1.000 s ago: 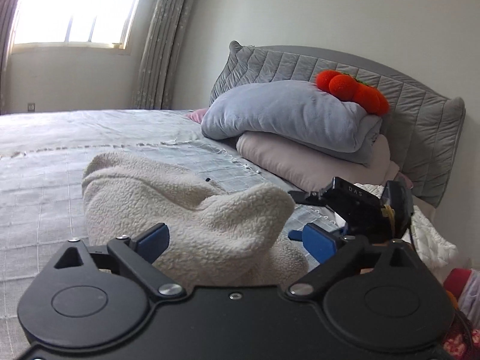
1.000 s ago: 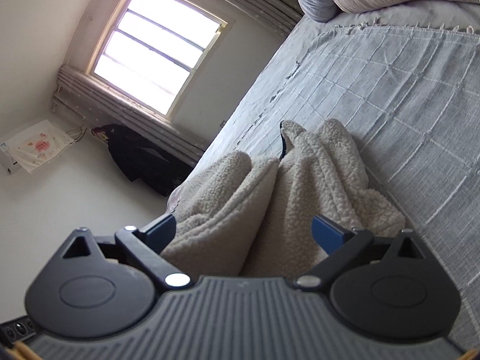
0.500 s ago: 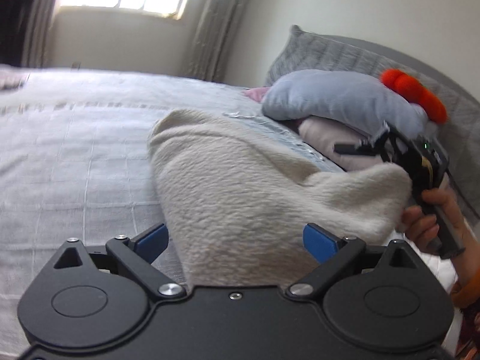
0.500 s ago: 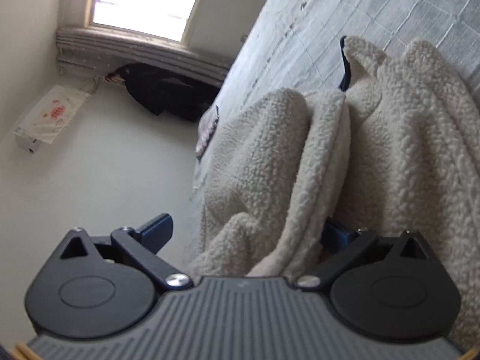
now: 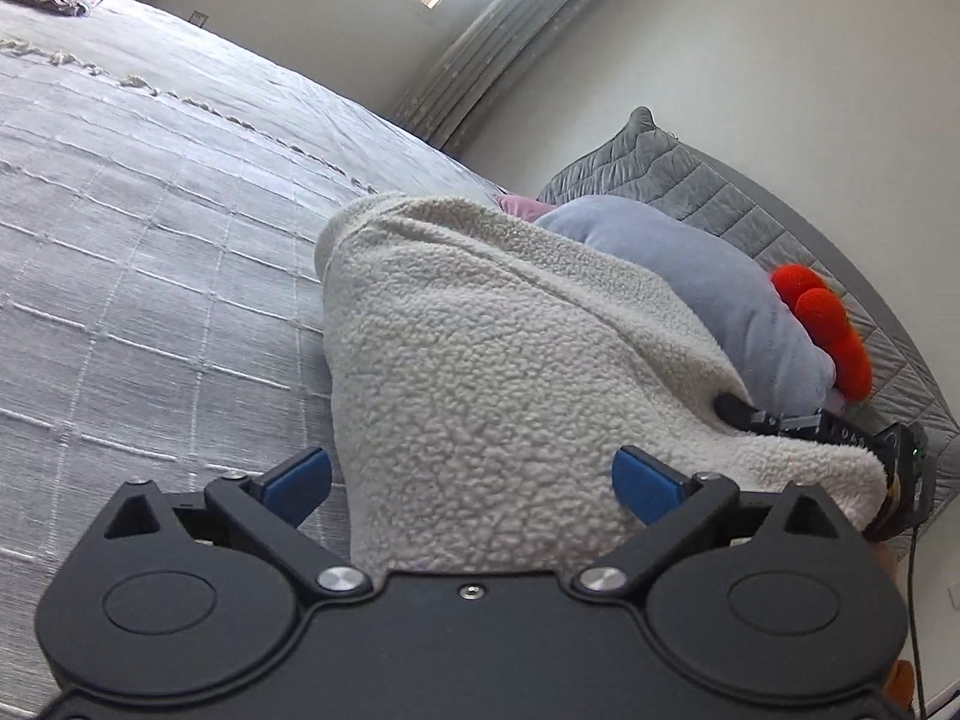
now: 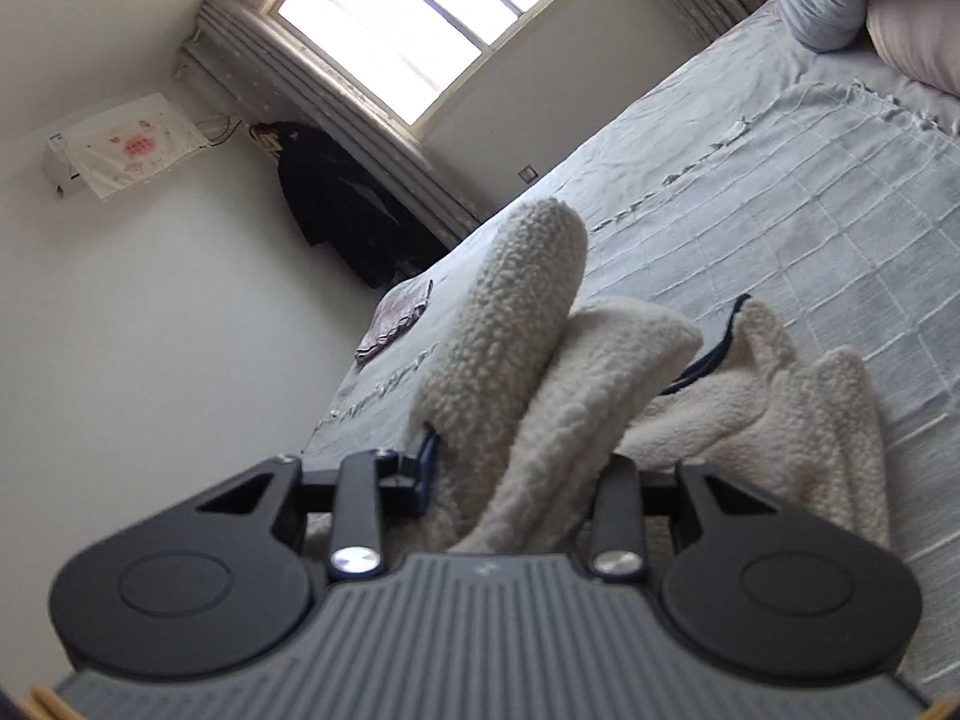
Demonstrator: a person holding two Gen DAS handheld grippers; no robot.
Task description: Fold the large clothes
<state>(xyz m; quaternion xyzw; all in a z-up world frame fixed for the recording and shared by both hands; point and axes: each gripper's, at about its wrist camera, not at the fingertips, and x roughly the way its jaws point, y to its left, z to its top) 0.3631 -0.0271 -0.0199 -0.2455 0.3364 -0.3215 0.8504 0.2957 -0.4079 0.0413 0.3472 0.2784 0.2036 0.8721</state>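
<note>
Looking along the left tool (image 5: pixel 471 474), its blue fingers stand wide with the cream fleece garment (image 5: pixel 510 360) bulging between them, unpinched, rising off the bed (image 5: pixel 150 240) and running rightward to the right tool (image 5: pixel 840 438). In the right view, the right tool (image 6: pixel 519 468) has just been closing and now pinches a doubled fleece fold, the rest trailing right over the bed.
</note>
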